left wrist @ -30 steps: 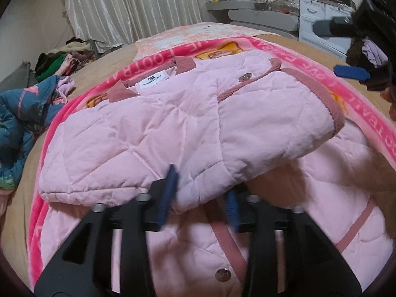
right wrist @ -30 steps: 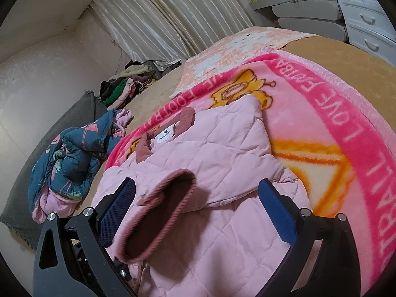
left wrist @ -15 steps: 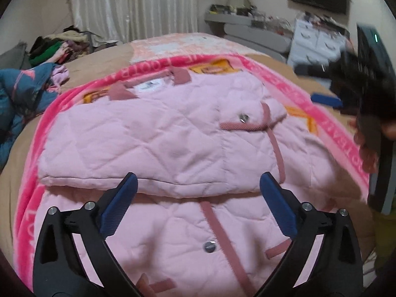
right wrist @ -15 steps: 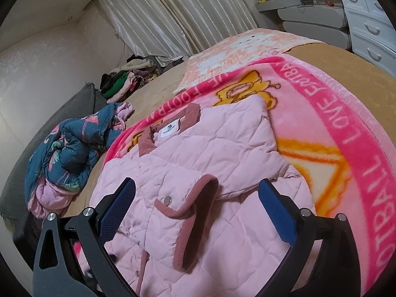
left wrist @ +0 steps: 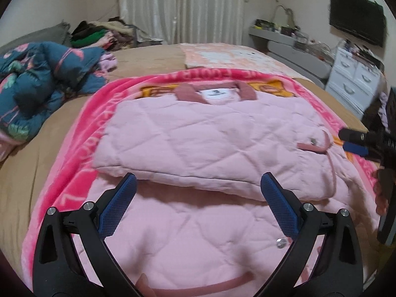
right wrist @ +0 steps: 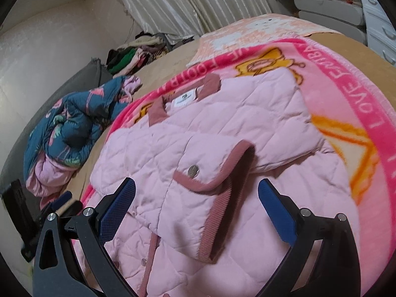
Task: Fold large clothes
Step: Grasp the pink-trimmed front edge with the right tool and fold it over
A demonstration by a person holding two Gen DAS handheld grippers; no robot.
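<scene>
Over on the far left, a crumpled teal floral quilt [left wrist: 47, 79] sits heaped on the tan bedspread [left wrist: 37, 148], with a pile of mixed clothes [left wrist: 101, 33] behind it by the pale curtains [left wrist: 183, 7]. Moving in — the bright pink blanket [left wrist: 81, 133] is spread across the bed, and on top of it lies the pink quilted jacket [left wrist: 198, 133], collar and white label [left wrist: 216, 94] at the far end. Both sleeves are folded across its body, the upper one ending in a dusty-rose cuff [right wrist: 222, 185] with a metal snap [right wrist: 193, 170].

The left gripper [left wrist: 198, 198] hangs just above the near edge of that folded sleeve, its jaws spread wide after just having opened, blue pads clear of the cloth — nothing gripped, only jacket fabric below the gap. A second snap [left wrist: 281, 243] shows on the front panel near its right finger.

In the right wrist view, the right gripper [right wrist: 196, 200] hovers over the cuff, jaws equally wide, the cuff lying loose between the fingers and not pinched. From the left wrist camera the same tool pokes in at the right edge, and a hand [left wrist: 380, 195] is partly visible there.

Further right, a white chest of drawers [left wrist: 356, 79] and a dark wall-mounted screen [left wrist: 356, 17].
</scene>
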